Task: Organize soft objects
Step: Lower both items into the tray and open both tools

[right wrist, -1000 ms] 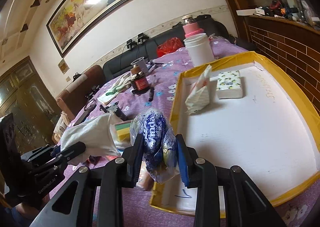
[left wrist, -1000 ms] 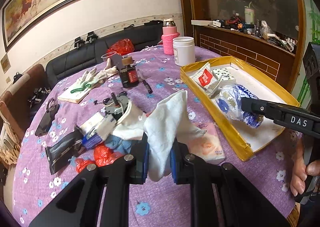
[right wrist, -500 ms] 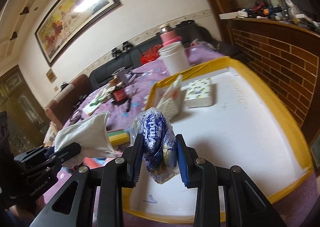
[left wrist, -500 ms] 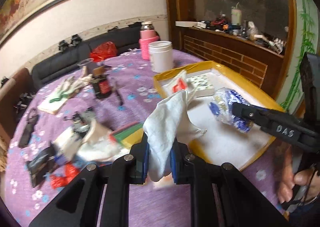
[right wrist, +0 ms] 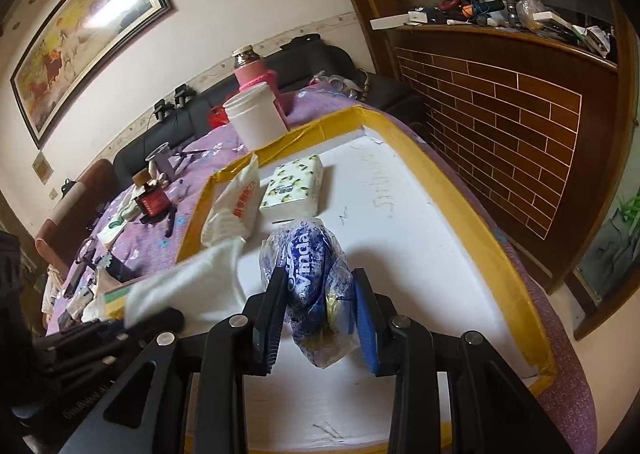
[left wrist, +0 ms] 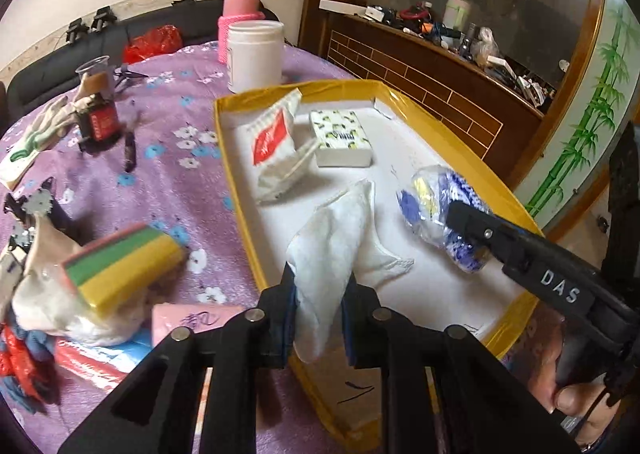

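- Now both carried items hang over the yellow-rimmed tray [left wrist: 234, 182], where a second ago they were held over the purple counter [left wrist: 168, 182] beside it.
- Left gripper [left wrist: 318, 318]: jaws narrow, clamped on the white cloth [left wrist: 332, 238]. The cloth's free end now drapes over the tray's white floor, near its front rim; one corner appears to touch down.
- Right gripper [right wrist: 320, 318]: jaws have just been opening slightly, with the blue-printed tissue pack [right wrist: 314, 278] between them. The pads seem to be pressing its wrapper yet; judged as the start of a release.
- The pack sits over the tray floor, nearer the front rim than the two items already inside.
- Already in the tray, towards its far rim: a red-and-white sachet pack [left wrist: 276, 146] and a lemon-print tissue box [left wrist: 340, 134], side by side.
- Outside the tray, on its left: striped sponge [left wrist: 124, 266], a pink packet [left wrist: 192, 322] and a heap of white cloth remain unsorted.
- Assessment: two further soft items have arrived at the tray but neither is set down. Delivery is close; sorting is partway, with several pieces left on the counter.
- Risk: the cloth's trailing end lies near the front rim and could slip outside on release.
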